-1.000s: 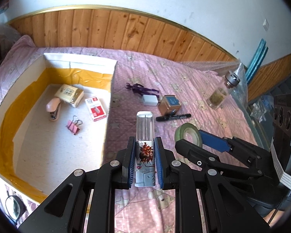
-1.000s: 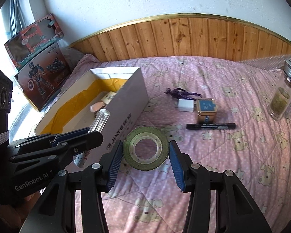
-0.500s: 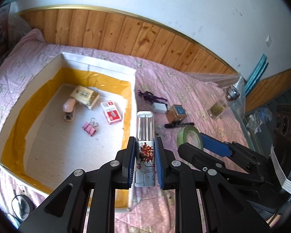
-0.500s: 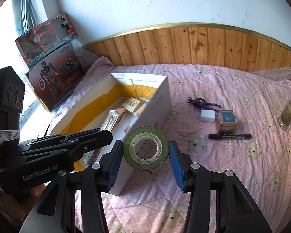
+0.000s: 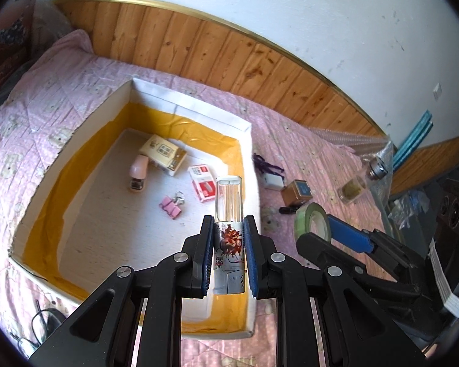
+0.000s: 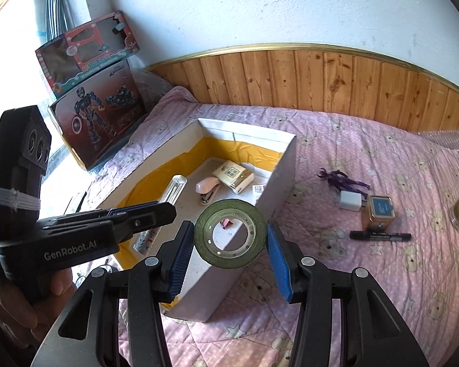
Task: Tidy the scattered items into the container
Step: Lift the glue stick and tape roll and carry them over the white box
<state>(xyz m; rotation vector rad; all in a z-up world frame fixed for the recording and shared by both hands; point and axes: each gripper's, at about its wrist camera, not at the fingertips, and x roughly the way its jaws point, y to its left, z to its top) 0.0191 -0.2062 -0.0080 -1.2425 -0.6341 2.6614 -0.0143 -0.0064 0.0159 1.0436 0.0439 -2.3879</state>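
Left gripper [image 5: 228, 255] clamps a lighter [image 5: 228, 211], right gripper [image 6: 229, 252] grips a tape roll [image 6: 229, 237] above the box [image 6: 283, 165]

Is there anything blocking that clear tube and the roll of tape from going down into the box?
Nothing visible. The box has no lid. The left tongs hold the tube above bare floor near the pink clip. The right tongs hold the tape over the box's near wall, which it still has to pass.

Both wrist views look steeply down from close above the bed [image 5: 290, 140], left over the box [image 5: 186, 110], right beside it; both show the box [image 6: 248, 134].
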